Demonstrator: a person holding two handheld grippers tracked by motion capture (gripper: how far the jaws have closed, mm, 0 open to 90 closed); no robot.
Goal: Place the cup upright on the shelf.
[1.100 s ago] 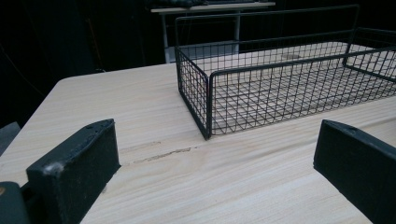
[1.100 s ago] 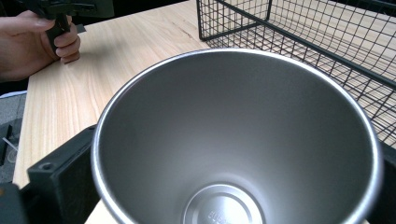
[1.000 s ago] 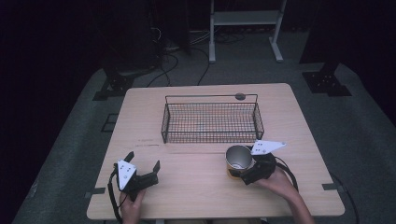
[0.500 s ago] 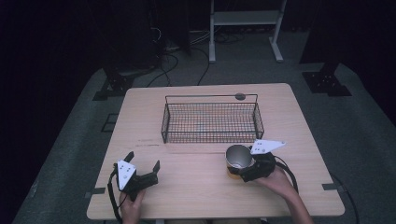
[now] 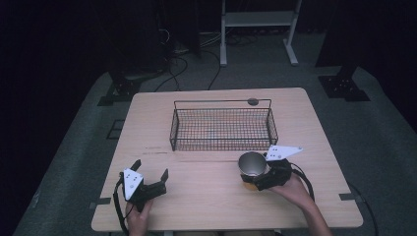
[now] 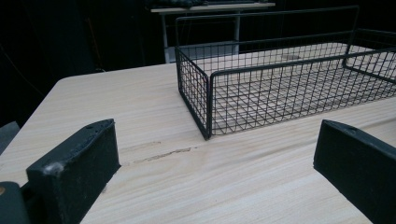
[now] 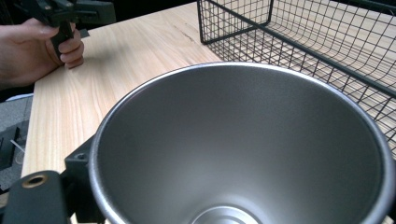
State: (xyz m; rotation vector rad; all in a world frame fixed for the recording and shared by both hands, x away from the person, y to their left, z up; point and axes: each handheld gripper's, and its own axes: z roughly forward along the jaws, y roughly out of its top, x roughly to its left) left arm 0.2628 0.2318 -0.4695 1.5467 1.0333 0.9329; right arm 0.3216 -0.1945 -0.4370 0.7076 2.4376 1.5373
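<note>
On the pale wooden table, seen from above, our right gripper clamps the round, shiny steel cup, just in front of the black wire basket, which holds nothing. Our left gripper rests well apart, jaws spread and empty. In the left gripper view, the basket's bare mesh floor shows between those parted jaws. In the right gripper view, the cup is empty too. We judge a smooth wall could slip or its base catch the basket rim.
</note>
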